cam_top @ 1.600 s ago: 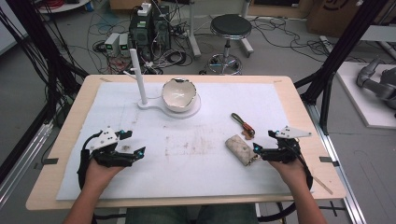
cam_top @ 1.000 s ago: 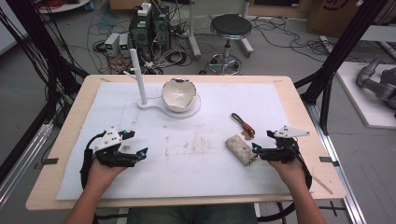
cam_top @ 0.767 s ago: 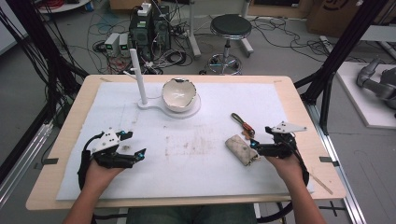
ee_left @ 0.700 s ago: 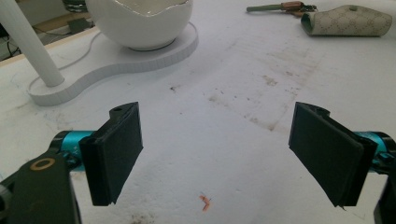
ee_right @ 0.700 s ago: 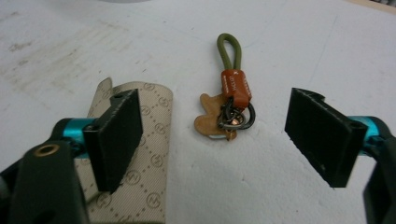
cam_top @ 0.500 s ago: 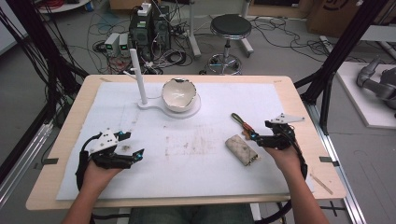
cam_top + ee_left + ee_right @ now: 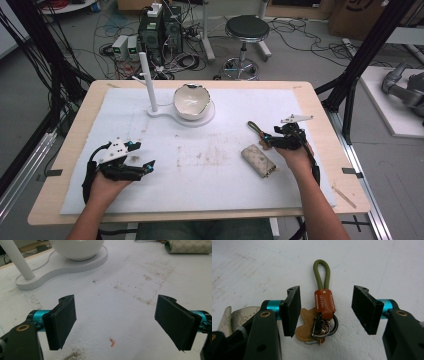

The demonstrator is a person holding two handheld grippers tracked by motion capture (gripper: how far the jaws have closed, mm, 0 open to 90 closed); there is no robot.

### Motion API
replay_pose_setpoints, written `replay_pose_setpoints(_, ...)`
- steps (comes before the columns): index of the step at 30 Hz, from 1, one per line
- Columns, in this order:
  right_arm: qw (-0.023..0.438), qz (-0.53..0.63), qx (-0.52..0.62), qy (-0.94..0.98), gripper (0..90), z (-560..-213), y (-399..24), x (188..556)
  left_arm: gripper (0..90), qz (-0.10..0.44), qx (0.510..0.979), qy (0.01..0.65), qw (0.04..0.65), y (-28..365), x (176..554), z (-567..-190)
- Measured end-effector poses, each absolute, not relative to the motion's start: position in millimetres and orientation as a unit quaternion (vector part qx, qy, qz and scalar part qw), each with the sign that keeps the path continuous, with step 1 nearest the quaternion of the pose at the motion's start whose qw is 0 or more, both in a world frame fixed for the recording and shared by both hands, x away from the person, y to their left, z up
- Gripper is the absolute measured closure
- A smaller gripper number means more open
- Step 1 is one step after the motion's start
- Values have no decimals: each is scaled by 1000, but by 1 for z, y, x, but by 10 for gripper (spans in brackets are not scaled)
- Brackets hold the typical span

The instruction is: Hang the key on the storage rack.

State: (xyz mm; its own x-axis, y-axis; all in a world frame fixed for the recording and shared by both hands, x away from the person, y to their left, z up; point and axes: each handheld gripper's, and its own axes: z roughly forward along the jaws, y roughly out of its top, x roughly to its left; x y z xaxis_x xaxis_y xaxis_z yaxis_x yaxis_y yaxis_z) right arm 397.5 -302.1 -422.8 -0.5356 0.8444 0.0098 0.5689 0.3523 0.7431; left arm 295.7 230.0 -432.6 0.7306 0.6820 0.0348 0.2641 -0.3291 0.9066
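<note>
A keychain (image 7: 323, 312) with an olive cord loop, a brown leather tab and metal rings lies on the white mat. It lies between the jaws of my right gripper (image 7: 325, 311), which have just been closing; gaps remain on both sides, so the pads do not press it. In the high view the right gripper (image 7: 270, 141) sits at the keychain (image 7: 256, 130), right of centre. A rolled patterned pouch (image 7: 259, 160) lies just beside it. My left gripper (image 7: 117, 321) stands wide open over bare mat at the front left (image 7: 145, 167).
A white bowl (image 7: 191, 100) rests on a white stand base (image 7: 162, 114) with an upright post (image 7: 148, 82) at the back centre. The white mat (image 7: 215, 170) covers most of the wooden table (image 7: 320, 110). Brownish stains mark the mat's middle.
My right gripper has moved away from the pouch toward the back, onto the keychain, and its jaws have narrowed. The left gripper has stayed where it was.
</note>
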Motion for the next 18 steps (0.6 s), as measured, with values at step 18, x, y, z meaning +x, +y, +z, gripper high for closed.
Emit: replay_pose_setpoints(18, 160, 310, 443, 826, 618, -439, -293, 421, 175, 202, 798, 298, 483, 227, 295, -437)
